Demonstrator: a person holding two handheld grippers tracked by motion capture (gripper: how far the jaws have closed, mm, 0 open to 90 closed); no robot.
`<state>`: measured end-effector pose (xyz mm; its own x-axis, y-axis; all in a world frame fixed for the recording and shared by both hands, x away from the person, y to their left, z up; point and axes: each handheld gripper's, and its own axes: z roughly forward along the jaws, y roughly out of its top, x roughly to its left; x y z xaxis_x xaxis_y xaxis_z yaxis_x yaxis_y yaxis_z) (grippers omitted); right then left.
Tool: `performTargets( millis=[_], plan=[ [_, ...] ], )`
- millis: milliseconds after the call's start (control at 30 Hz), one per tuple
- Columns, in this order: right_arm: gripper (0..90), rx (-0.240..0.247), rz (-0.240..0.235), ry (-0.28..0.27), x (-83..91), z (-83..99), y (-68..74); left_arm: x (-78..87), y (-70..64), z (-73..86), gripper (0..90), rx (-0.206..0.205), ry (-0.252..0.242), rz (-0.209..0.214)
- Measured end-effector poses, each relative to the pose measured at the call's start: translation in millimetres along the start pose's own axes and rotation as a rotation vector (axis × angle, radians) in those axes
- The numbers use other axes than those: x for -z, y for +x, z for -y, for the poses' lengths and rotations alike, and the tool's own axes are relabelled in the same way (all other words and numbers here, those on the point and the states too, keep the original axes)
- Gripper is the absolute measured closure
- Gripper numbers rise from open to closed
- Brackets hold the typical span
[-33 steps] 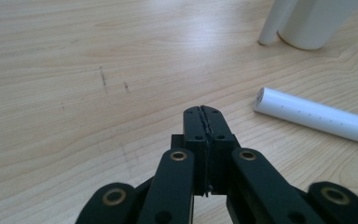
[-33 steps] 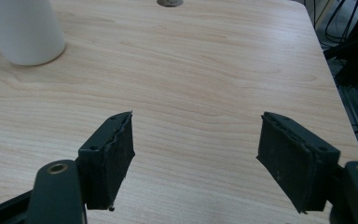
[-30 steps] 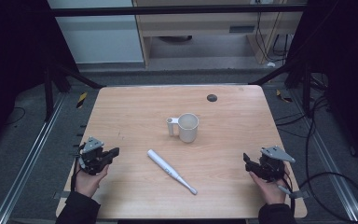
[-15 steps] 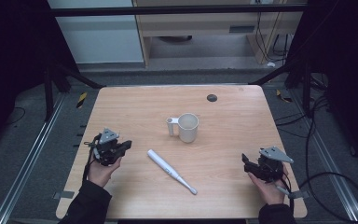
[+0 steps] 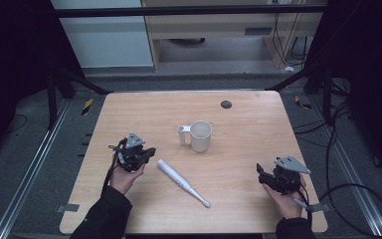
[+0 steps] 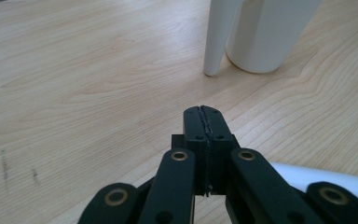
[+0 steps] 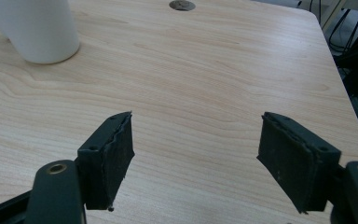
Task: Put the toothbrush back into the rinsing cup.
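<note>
A: What is seen nearest on the tabletop (image 5: 238, 149)?

B: A pale wood-grain surface is shown, with the left claw (image 5: 149, 153) held at about eight o'clock from its centre and the right claw (image 5: 261, 175) at about four o'clock. The left claw's jaws are seen pressed together with nothing between them in the left gripper view (image 6: 204, 122). The right claw's jaws are seen spread wide apart over bare wood in the right gripper view (image 7: 196, 158).

A: And the thing nearest the left claw?

B: A white toothbrush (image 5: 181, 182) is laid flat near the centre, its thick end at about three o'clock from the left claw, just beside it, and its thin end pointed toward five o'clock. Whether it is touched cannot be told.

A: Farther out?

B: A white mug (image 5: 200, 135) is stood upright at about twelve o'clock from the toothbrush, apart from it. A dark round spot (image 5: 226, 104) is set into the wood toward the far edge.

A: And the room?

B: A grey floor (image 5: 30, 144) is seen around the tabletop, with metal rails (image 5: 27, 174) at nine o'clock, black cables (image 5: 343, 149) at three o'clock, and a wooden cabinet (image 5: 214, 25) at twelve o'clock.
</note>
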<state>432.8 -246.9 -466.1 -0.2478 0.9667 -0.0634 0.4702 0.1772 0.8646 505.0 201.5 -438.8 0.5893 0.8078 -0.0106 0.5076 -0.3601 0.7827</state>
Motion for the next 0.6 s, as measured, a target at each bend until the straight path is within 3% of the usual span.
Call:
performTargets(
  millis=[600],
  plan=[
    [26.8, 0.018, -0.001, 0.035, -5.9, 2.8, 2.5, -36.2, -18.2, 5.5, 89.8, -0.065, 0.111, 0.055]
  ],
)
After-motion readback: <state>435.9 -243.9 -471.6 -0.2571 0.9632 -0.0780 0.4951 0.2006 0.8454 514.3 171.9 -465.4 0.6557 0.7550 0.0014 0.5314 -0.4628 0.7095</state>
